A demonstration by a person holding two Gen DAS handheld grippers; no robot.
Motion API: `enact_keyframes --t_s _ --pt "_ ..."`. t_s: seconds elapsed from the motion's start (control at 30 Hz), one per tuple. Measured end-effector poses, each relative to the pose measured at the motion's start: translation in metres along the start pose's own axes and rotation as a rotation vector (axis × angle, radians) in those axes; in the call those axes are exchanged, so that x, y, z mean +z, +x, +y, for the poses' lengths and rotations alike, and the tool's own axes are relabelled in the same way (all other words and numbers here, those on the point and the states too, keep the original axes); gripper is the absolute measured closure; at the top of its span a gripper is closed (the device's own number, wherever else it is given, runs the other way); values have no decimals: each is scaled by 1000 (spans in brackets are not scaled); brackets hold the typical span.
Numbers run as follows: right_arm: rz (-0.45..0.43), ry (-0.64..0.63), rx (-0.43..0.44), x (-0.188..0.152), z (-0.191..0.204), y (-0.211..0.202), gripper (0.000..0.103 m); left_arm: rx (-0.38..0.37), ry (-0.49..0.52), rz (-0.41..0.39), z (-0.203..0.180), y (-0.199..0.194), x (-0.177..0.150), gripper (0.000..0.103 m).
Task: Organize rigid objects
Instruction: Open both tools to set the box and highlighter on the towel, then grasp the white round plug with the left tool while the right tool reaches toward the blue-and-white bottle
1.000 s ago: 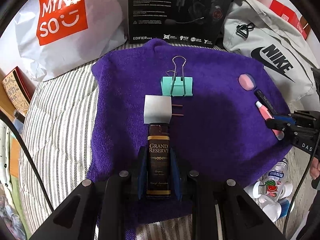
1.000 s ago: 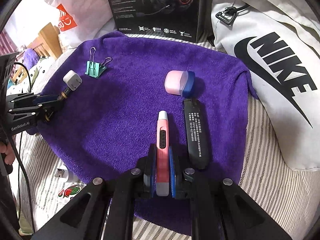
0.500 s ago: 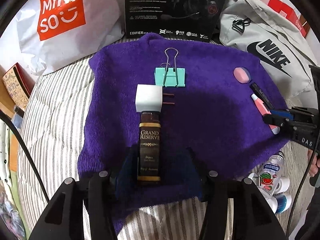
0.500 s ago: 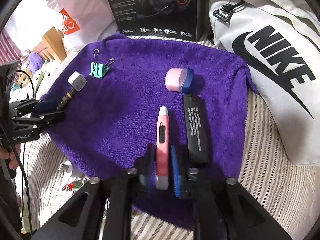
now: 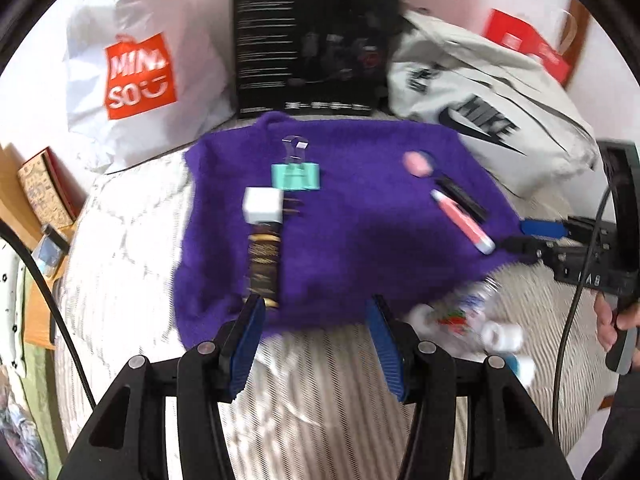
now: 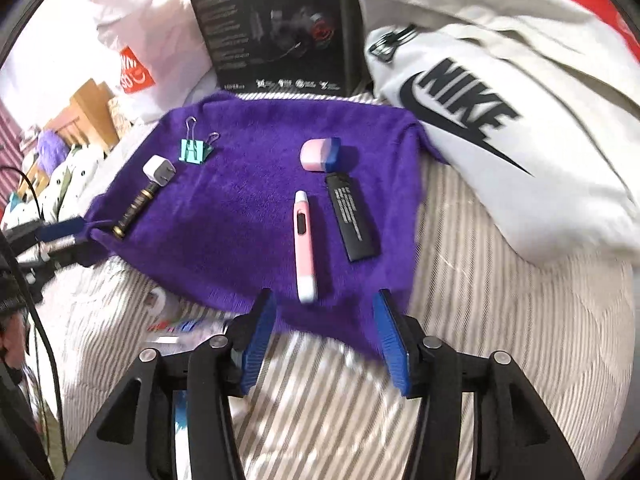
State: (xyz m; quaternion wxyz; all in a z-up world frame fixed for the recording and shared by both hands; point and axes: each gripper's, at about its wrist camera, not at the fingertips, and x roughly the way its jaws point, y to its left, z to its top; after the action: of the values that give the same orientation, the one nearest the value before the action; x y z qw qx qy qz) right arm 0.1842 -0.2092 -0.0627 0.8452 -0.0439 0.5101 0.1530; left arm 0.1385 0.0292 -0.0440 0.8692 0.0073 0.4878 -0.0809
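Observation:
A purple towel [image 5: 360,216] [image 6: 248,200] lies on the striped bed. On its left side rest a dark "Grand Reserve" tube [image 5: 262,268] [image 6: 134,210], a white charger plug [image 5: 262,205] [image 6: 158,170] and a teal binder clip [image 5: 296,176] [image 6: 195,150]. On its right side lie a pink pen [image 5: 462,222] [image 6: 304,244], a black stick [image 5: 464,198] [image 6: 352,216] and a pink-and-blue eraser [image 5: 416,163] [image 6: 320,155]. My left gripper [image 5: 316,318] is open just behind the tube's near end. My right gripper [image 6: 324,318] is open just behind the pen.
A Miniso bag [image 5: 136,76], a black headset box [image 5: 312,40] [image 6: 272,24] and a grey Nike bag [image 5: 488,120] [image 6: 500,120] line the far side. Small bottles [image 5: 464,316] lie on the bed near the towel's front edge. A hand [image 5: 616,320] holds the right gripper's handle.
Both grippers have opened, let go of the tube and the pen, and drawn back off the towel's near edge. The tube and pen now lie free on the towel.

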Motion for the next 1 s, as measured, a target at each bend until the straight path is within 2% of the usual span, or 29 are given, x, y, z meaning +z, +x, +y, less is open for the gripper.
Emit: enact_keyframes --t_s 0.17,0.3,0.6,0.73,0.87,0.9,0.93,1.0 --pt "-19 41 -4 -37 -2 -29 47 -18 32 31 -30 12 -23 52" --pt "1 92 -3 -72 -10 -44 47 -17 41 75 -46 32 -34 52" --pt "65 215 24 -144 -31 -57 47 -16 38 55 -65 54 -33 52" --pt "83 235 21 -159 -37 -58 47 30 54 51 -71 60 -31 53" --pt "73 243 33 -163 -36 -62 47 26 37 38 -72 62 -28 54" --pt "70 240 40 -162 -33 -62 47 20 32 33 -71 62 -28 60" --pt "69 233 44 -160 -31 -62 47 14 31 28 -71 62 -28 71" --pt "63 207 61 -154 -22 -61 47 -12 22 29 -68 61 -27 80"
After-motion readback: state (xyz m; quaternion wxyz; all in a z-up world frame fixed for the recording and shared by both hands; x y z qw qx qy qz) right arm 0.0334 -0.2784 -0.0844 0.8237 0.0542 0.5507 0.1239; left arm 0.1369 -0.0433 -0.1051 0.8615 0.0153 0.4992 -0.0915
